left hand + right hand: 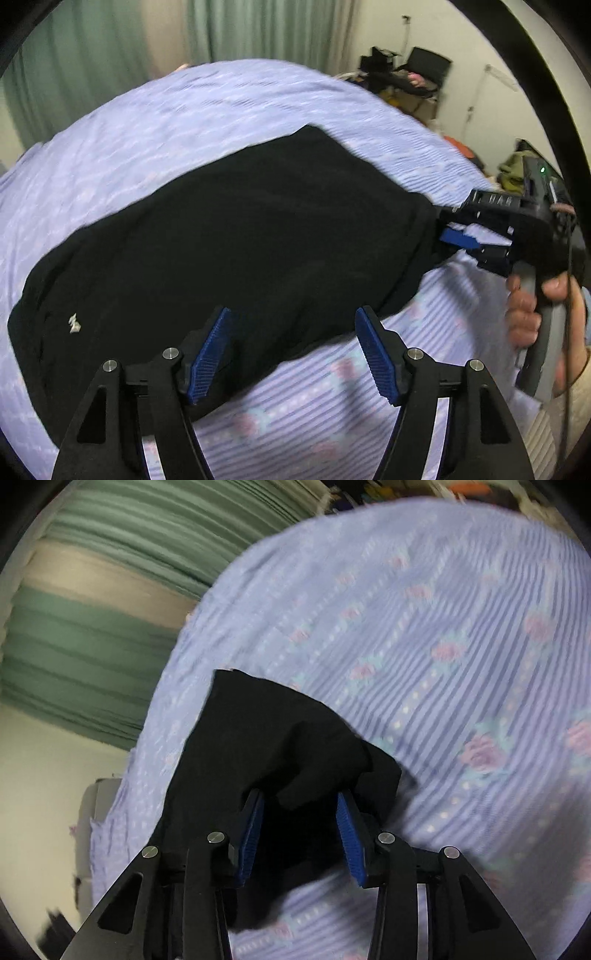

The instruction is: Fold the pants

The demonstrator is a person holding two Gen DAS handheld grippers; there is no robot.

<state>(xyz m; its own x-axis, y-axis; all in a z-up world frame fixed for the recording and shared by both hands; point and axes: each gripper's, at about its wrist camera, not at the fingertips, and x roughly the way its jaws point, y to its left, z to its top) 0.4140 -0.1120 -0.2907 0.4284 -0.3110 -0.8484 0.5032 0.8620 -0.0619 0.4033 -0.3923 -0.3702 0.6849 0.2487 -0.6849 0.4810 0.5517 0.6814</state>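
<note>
Black pants (229, 236) lie spread on a bed with a lilac striped floral sheet (184, 110). A small white logo (75, 324) marks the cloth near the left end. My left gripper (295, 354) is open at the near edge of the pants, its blue pads (212, 354) wide apart over the hem. My right gripper (458, 236) shows in the left wrist view at the right end of the pants. In the right wrist view my right gripper (301, 834) stands open with a bunch of the black cloth (280, 746) between its pads.
Green and beige curtains (110, 55) hang behind the bed. A cluttered desk with a black chair (424, 70) stands at the far right. The person's hand (535, 314) grips the right tool's handle. The sheet (443, 646) stretches to the right.
</note>
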